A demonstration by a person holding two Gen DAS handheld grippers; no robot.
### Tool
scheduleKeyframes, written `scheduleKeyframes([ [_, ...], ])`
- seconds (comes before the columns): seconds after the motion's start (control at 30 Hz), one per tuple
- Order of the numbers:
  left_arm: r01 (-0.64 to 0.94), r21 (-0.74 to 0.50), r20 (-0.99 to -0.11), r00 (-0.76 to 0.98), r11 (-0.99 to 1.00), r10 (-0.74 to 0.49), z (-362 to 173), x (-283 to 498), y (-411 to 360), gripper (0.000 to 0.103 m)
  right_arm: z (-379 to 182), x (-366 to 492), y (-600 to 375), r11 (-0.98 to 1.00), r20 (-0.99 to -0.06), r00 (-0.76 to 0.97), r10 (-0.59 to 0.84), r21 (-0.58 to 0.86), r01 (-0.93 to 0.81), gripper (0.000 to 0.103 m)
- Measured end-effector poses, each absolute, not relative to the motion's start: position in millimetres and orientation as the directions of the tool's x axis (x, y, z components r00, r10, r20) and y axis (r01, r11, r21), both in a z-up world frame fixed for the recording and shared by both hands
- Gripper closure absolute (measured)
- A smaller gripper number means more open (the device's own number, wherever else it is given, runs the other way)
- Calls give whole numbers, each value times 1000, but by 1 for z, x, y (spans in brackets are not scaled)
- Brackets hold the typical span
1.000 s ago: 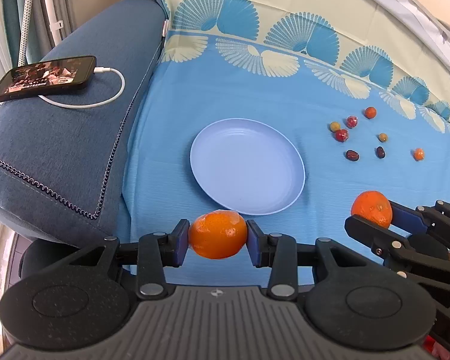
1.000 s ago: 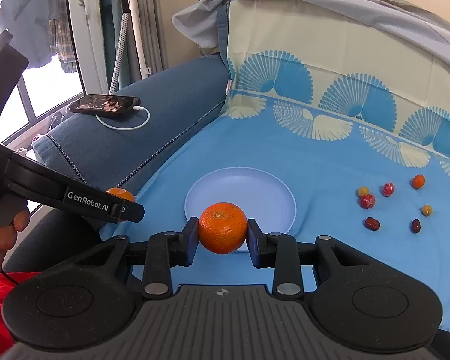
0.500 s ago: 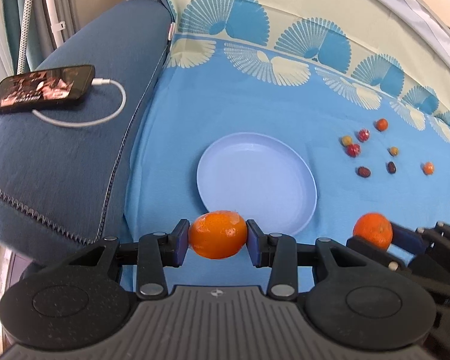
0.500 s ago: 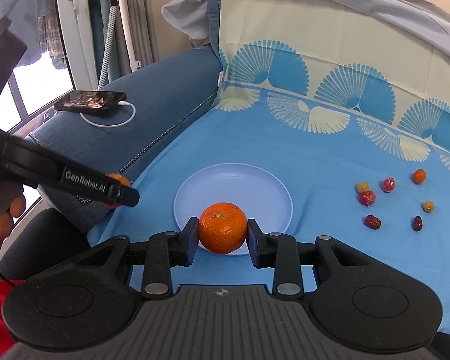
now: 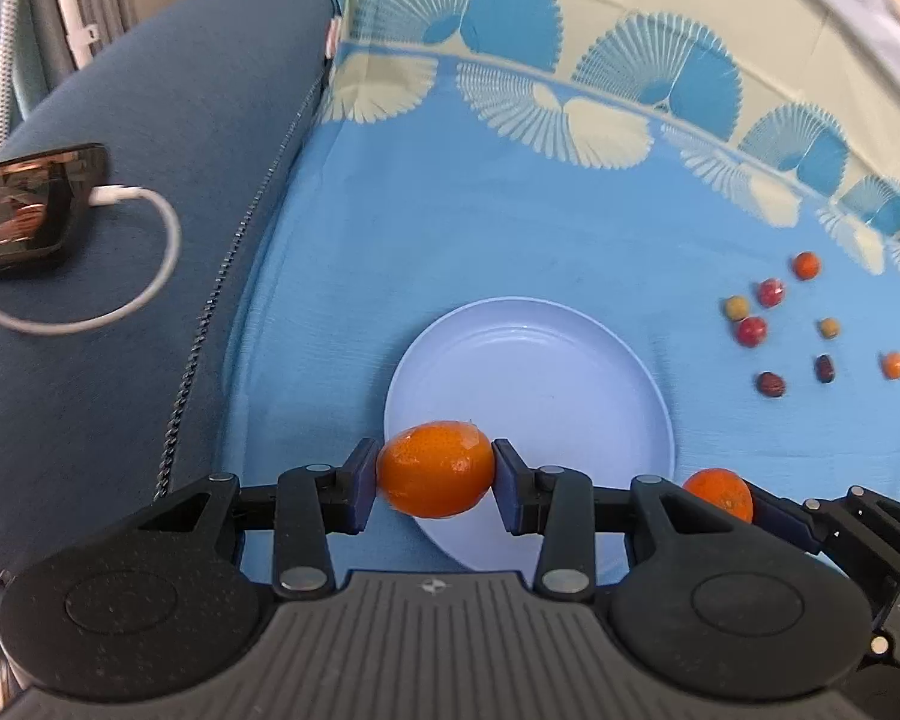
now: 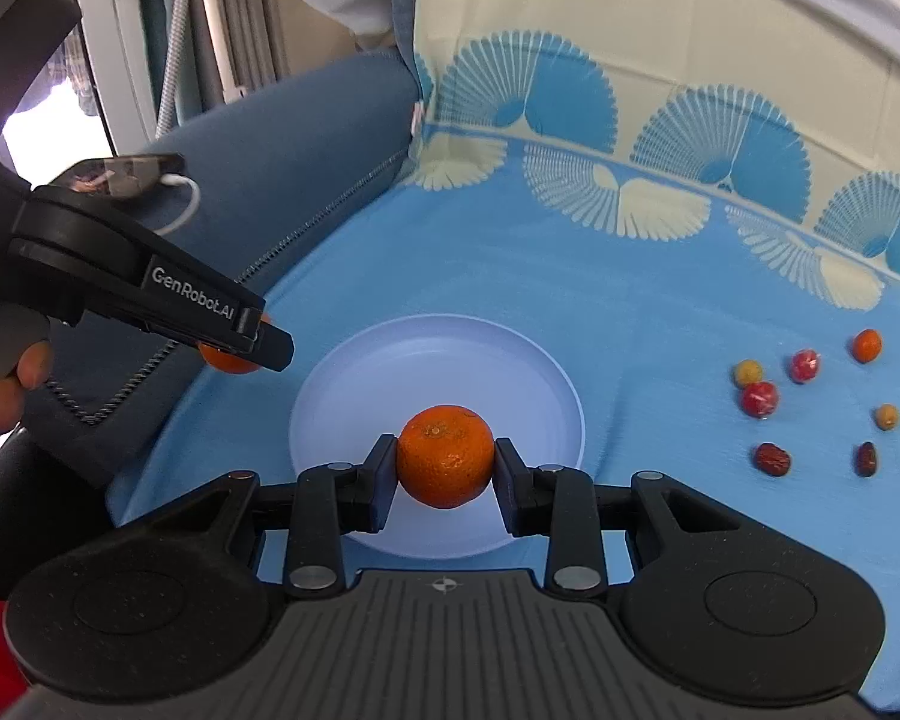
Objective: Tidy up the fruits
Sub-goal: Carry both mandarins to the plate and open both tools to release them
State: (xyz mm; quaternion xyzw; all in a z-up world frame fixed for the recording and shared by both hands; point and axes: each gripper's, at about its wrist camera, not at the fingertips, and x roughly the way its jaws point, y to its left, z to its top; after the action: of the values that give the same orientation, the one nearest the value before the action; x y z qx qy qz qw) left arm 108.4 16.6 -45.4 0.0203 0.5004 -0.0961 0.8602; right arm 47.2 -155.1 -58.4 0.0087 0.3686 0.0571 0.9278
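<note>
My left gripper [image 5: 435, 475] is shut on an orange tangerine [image 5: 433, 468], held over the near left rim of the pale blue plate [image 5: 546, 378]. My right gripper [image 6: 445, 468] is shut on a second tangerine [image 6: 445, 455], held over the near part of the same plate [image 6: 450, 354]. The right gripper's tangerine [image 5: 720, 493] also shows in the left wrist view at lower right. The left gripper's tangerine [image 6: 228, 360] shows partly behind its finger in the right wrist view. The plate is empty.
Several small red, orange, yellow and dark fruits [image 5: 771, 324] lie on the blue cloth right of the plate, and show in the right wrist view [image 6: 804, 402] too. A phone [image 5: 24, 210] with a white cable rests on the blue sofa arm [image 5: 120, 360] at left.
Both grippers moved forward toward the plate with their tangerines; the plate now lies closer and partly under both fruits.
</note>
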Motion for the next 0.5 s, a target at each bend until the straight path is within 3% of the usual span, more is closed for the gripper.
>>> scheduleKeyframes([
  [0.43,270,6,-918,384,963,-101,-109,152,-20,59,-117,96,-169,994,-774,626,92,32,-106,67],
  [0.5,280,10,-910,401,960,-108,-109,154,-22,49,-120,103,-169,993,-778,622,93,28,-112,66],
])
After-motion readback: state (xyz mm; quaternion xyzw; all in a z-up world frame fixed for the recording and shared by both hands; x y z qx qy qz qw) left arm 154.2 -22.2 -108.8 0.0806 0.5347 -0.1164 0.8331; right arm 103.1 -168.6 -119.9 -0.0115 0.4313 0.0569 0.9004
